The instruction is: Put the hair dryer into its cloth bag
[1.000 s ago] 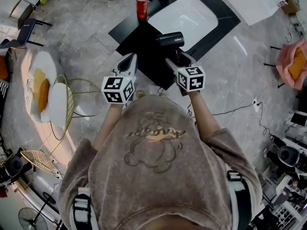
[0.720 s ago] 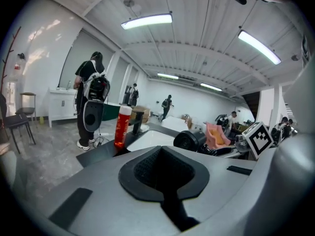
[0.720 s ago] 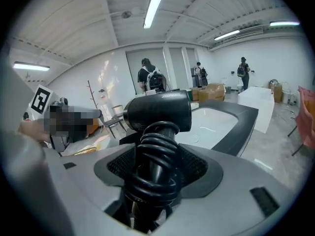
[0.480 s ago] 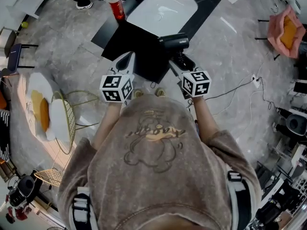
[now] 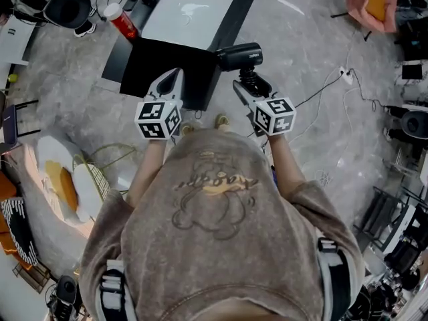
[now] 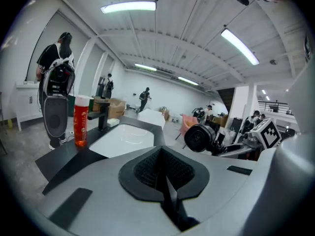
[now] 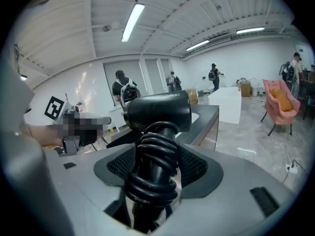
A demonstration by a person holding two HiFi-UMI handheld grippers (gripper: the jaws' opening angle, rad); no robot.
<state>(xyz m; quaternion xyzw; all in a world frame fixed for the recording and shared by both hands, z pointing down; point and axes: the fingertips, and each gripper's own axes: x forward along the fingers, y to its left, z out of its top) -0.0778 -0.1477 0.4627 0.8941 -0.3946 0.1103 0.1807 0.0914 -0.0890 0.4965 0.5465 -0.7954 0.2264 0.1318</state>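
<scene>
Hair dryer [image 5: 239, 55] pinched in our right hand-held gripper [image 5: 245, 85], left hand-held gripper [image 5: 174, 77] pressed together, empty; next we'd probably open that black bag [image 5: 164, 65].

The hair dryer [image 5: 239, 55] is black and compact, with small pale lettering on the side of its barrel. It's up in the air, upright, barrel lying level on top and handle pointing down into the right claw [image 5: 249, 84], whose jaws are clamped on the handle. Its black cord [image 7: 157, 154] is wound in tight coils round that handle. From above it sits just off the near right corner of the desk [image 5: 167, 69].
</scene>
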